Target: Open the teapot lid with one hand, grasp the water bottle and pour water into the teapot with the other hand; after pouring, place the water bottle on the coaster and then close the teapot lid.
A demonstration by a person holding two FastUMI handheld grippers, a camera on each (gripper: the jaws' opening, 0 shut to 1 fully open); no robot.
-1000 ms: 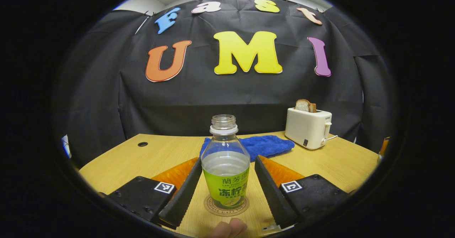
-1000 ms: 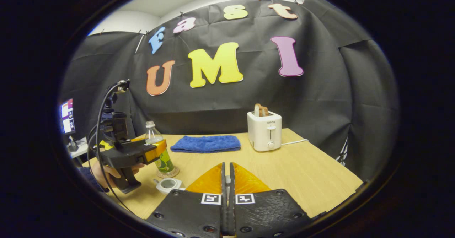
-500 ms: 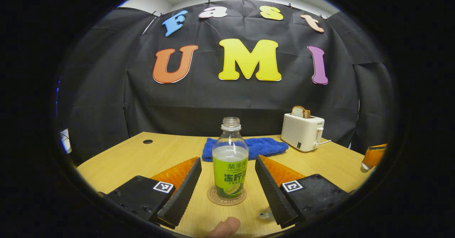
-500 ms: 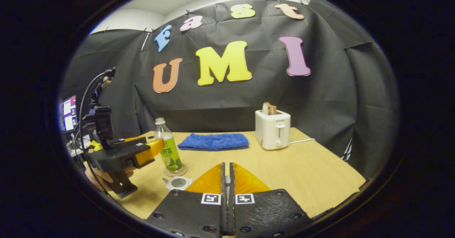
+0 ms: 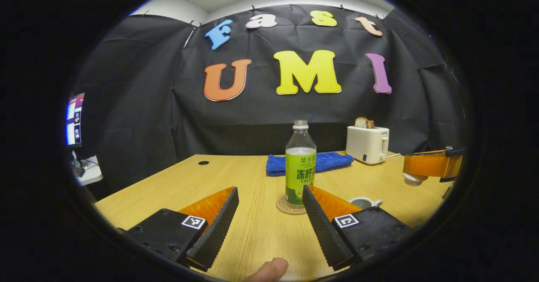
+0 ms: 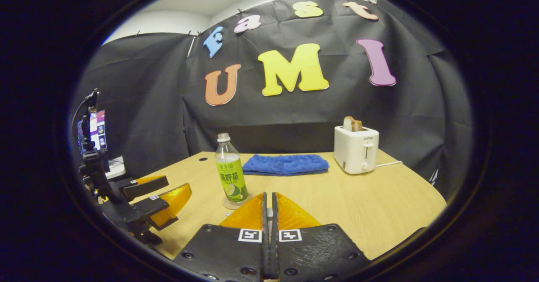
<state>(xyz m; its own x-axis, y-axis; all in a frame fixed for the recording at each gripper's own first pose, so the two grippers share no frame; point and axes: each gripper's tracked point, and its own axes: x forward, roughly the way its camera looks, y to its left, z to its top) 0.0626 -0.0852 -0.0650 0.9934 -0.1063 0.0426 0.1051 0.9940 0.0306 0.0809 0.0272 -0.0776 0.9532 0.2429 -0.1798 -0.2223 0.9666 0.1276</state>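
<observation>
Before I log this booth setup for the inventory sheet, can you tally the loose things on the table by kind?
Bottles: 1, water bottle
Coasters: 1, coaster under the bottle
Teapots: 1, teapot, partly hidden
Cloths: 1, blue cloth
Toasters: 1, toaster with bread in its slot
Total: 5

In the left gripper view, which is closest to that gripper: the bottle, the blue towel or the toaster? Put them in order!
1. Bottle: just ahead, standing on the coaster by the right finger.
2. Towel: behind the bottle, mid-table.
3. Toaster: farthest, back right by the wall.
</observation>
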